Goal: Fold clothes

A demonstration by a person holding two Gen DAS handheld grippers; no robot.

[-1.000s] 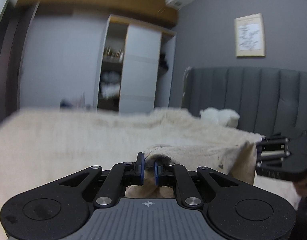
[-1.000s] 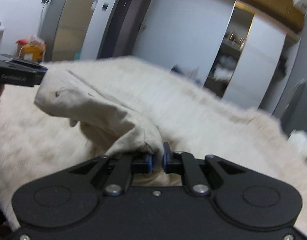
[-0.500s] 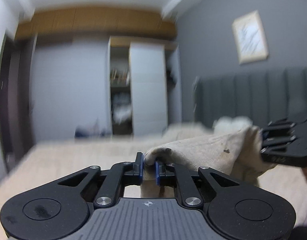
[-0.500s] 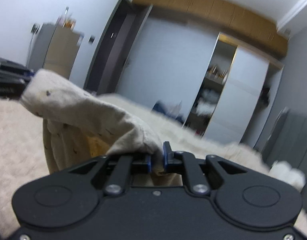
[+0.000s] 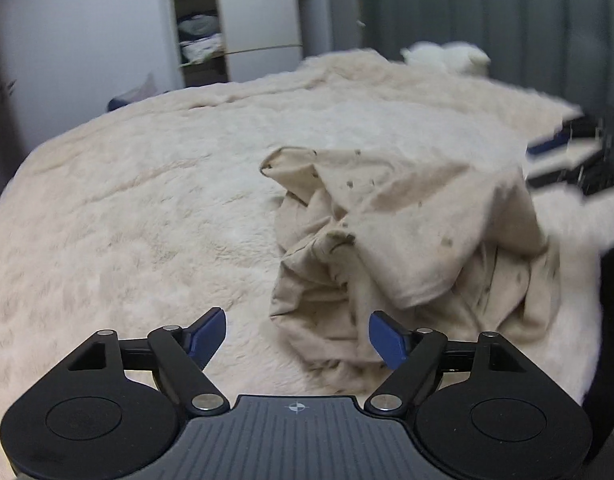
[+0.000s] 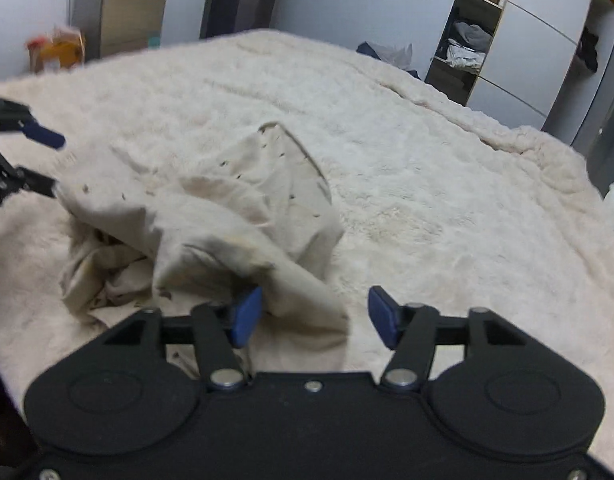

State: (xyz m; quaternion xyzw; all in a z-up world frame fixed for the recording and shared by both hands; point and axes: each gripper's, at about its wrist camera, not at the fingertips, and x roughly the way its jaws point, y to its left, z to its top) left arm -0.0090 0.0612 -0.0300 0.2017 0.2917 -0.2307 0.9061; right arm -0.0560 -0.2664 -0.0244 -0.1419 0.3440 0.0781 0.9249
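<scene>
On the left, the left hand-held gripper (image 5: 297,334) is spreading its jaws, which a second ago were pinched on a bunched corner of the beige garment (image 5: 391,236) held up over the bed (image 5: 127,200). Its blue pads (image 5: 205,330) are now standing wide apart with nothing pressed between them; the cloth's near edge is lying just ahead of the right-hand pad. The garment itself is no longer hanging between the two tools: it is slumping onto the fluffy cream bedcover in a loose, crumpled mound, one flap sticking up towards the far side, deep creases running through it and small dark specks scattered over the fabric.

On the right, the right hand-held gripper (image 6: 313,316) is also opening, having been clamped on the other corner earlier. A fold of cloth is draping over its left pad and lying in the gap, but the pads are not pressing on it.

Judging by this, the garment is being dropped rather than laid flat, so folding is barely begun: it probably needs to be picked up again by clearer edges and spread out before any fold can be made.
</scene>
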